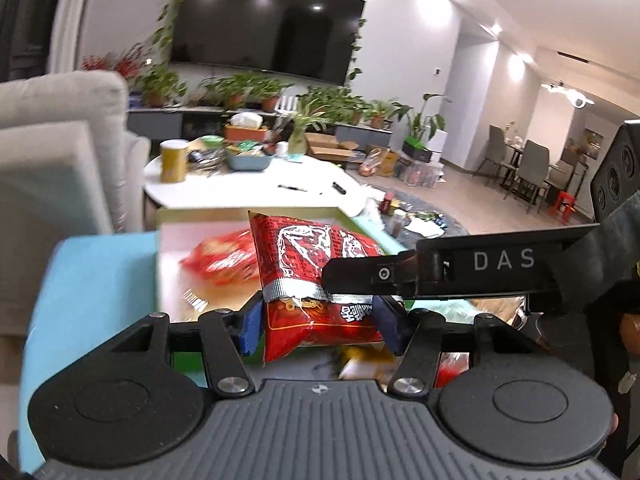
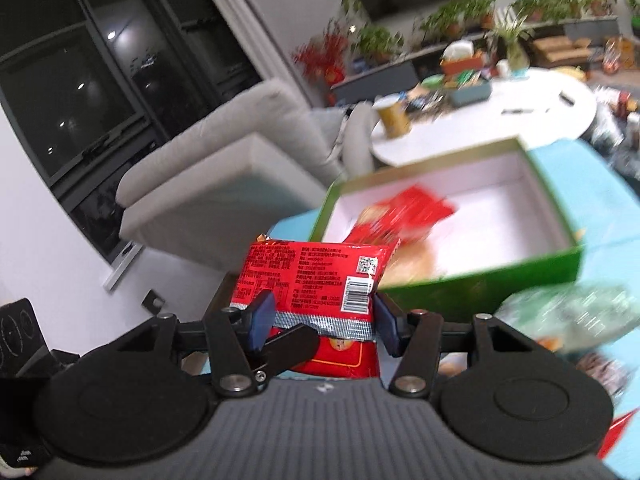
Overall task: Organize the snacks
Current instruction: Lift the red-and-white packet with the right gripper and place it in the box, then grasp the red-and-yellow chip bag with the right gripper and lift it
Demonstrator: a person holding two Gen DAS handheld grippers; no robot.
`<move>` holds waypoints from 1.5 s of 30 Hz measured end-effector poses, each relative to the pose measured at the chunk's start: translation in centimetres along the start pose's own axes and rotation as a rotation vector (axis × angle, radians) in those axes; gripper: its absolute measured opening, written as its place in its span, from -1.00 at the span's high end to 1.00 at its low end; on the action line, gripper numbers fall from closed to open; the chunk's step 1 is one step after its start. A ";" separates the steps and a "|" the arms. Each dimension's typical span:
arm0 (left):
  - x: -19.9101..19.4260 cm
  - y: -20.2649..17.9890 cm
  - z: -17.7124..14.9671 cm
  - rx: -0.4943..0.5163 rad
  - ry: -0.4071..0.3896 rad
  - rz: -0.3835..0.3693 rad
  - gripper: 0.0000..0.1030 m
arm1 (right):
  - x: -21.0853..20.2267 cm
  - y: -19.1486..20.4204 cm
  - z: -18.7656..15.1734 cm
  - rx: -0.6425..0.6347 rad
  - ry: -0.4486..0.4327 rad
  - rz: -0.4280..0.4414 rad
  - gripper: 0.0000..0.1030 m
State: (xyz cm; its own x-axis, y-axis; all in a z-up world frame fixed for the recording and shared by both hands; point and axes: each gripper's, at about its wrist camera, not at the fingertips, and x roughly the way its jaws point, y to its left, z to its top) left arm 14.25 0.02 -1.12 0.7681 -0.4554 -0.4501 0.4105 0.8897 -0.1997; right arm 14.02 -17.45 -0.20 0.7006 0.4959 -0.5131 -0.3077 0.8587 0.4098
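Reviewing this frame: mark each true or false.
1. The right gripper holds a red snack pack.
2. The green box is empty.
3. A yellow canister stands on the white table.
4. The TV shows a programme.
1. True: the right gripper is shut on the red snack pack.
2. False: the green box is open and already holds another red packet.
3. True: the yellow canister stands upright on the white table.
4. False: the TV is dark and only reflects the ceiling lights.
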 end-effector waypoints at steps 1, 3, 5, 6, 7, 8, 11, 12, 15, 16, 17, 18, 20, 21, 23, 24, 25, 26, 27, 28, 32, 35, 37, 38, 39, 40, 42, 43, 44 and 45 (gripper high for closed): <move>0.7 -0.5 0.5 0.009 0.000 -0.003 -0.03 | -0.1 -0.5 0.6 -0.002 -0.008 -0.006 0.14; 2.0 -1.3 1.3 0.023 0.000 -0.010 -0.03 | -0.2 -1.7 1.6 -0.007 -0.020 -0.018 0.14; 3.4 -1.9 2.1 0.030 0.004 -0.017 -0.04 | -0.2 -2.7 2.6 -0.017 -0.034 -0.033 0.14; 4.1 -2.1 2.5 0.030 0.007 -0.021 -0.05 | -0.1 -3.1 3.0 -0.023 -0.040 -0.041 0.14; 4.8 -2.2 2.9 0.029 0.011 -0.026 -0.05 | 0.0 -3.6 3.4 -0.023 -0.045 -0.047 0.14; 5.5 -2.2 3.2 0.027 0.015 -0.029 -0.06 | 0.2 -4.1 3.7 -0.019 -0.049 -0.052 0.14; 7.5 -2.4 3.5 0.022 0.030 -0.036 -0.07 | 0.9 -5.4 4.3 -0.016 -0.057 -0.063 0.14; 7.9 -2.5 3.5 0.020 0.036 -0.036 -0.07 | 1.2 -5.9 4.4 -0.014 -0.058 -0.065 0.13; 9.6 -2.4 3.4 0.017 0.055 -0.031 -0.07 | 2.0 -7.3 4.7 -0.001 -0.052 -0.070 0.13; 10.1 -2.3 3.3 0.015 0.062 -0.029 -0.07 | 2.3 -7.6 4.7 0.002 -0.049 -0.070 0.14; 10.6 -2.2 3.2 0.013 0.068 -0.028 -0.08 | 2.6 -7.9 4.8 0.005 -0.046 -0.070 0.14; 11.0 -2.3 3.1 0.012 0.074 -0.026 -0.08 | 2.8 -8.2 4.8 0.007 -0.043 -0.071 0.13; 12.0 -2.1 2.8 0.007 0.090 -0.022 -0.09 | 3.2 -9.1 4.9 0.014 -0.035 -0.072 0.13; 12.3 -2.0 2.7 0.006 0.097 -0.020 -0.09 | 3.5 -9.3 4.8 0.017 -0.032 -0.073 0.13; 12.9 -2.1 2.5 0.004 0.110 -0.017 -0.10 | 3.9 -9.8 4.8 0.022 -0.027 -0.076 0.13; 13.1 -2.0 2.4 0.004 0.116 -0.017 -0.11 | 4.1 -10.0 4.8 0.024 -0.026 -0.078 0.13; 13.4 -2.0 2.3 0.005 0.123 -0.016 -0.13 | 4.2 -10.2 4.8 0.027 -0.024 -0.080 0.13; 13.6 -1.9 2.2 0.005 0.131 -0.015 -0.23 | 4.3 -10.4 4.7 0.029 -0.023 -0.082 0.13; 13.9 -1.9 2.1 0.003 0.142 -0.013 -0.36 | 4.5 -10.5 4.6 0.030 -0.023 -0.086 0.13; 14.1 -1.7 1.9 -0.002 0.157 0.000 -0.42 | 4.4 -10.6 4.5 0.030 -0.031 -0.095 0.13; 13.5 -1.2 1.9 -0.008 0.165 0.044 -0.45 | 3.6 -11.4 4.0 0.032 -0.080 -0.168 0.03; 12.2 -1.1 2.1 -0.006 0.138 0.056 -0.48 | 2.7 -12.1 3.8 0.070 -0.072 -0.135 0.03; 11.5 -1.3 2.4 0.007 0.122 0.064 -0.49 | 1.8 -11.8 3.7 0.062 -0.076 -0.127 0.03; 10.9 -1.5 2.4 0.014 0.113 0.070 -0.49 | 1.3 -11.5 3.6 0.052 -0.082 -0.129 0.03; 10.5 -1.6 2.4 0.018 0.107 0.073 -0.50 | 0.9 -11.3 3.5 0.044 -0.086 -0.130 0.03; 10.0 -1.7 2.4 0.021 0.101 0.075 -0.51 | 0.5 -11.0 3.4 0.037 -0.089 -0.128 0.03; 9.1 -2.0 2.3 0.020 0.094 0.077 -0.57 | -0.3 -10.5 3.3 0.032 -0.094 -0.120 0.03; 8.7 -2.1 2.3 0.020 0.093 0.079 -0.57 | -0.7 -10.3 3.2 0.028 -0.096 -0.116 0.03; 8.1 -2.4 2.0 0.025 0.092 0.080 -0.57 | -1.1 -10.1 3.0 0.022 -0.096 -0.114 0.03; 7.6 -2.6 1.8 0.030 0.089 0.079 -0.57 | -1.5 -9.9 2.8 0.017 -0.097 -0.113 0.03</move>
State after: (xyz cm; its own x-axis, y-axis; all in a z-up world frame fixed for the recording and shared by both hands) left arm 19.88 -5.76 -2.46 0.7524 -0.3784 -0.5392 0.3660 0.9207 -0.1353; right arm 17.82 -27.02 -1.36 0.7895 0.3805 -0.4816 -0.2126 0.9056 0.3670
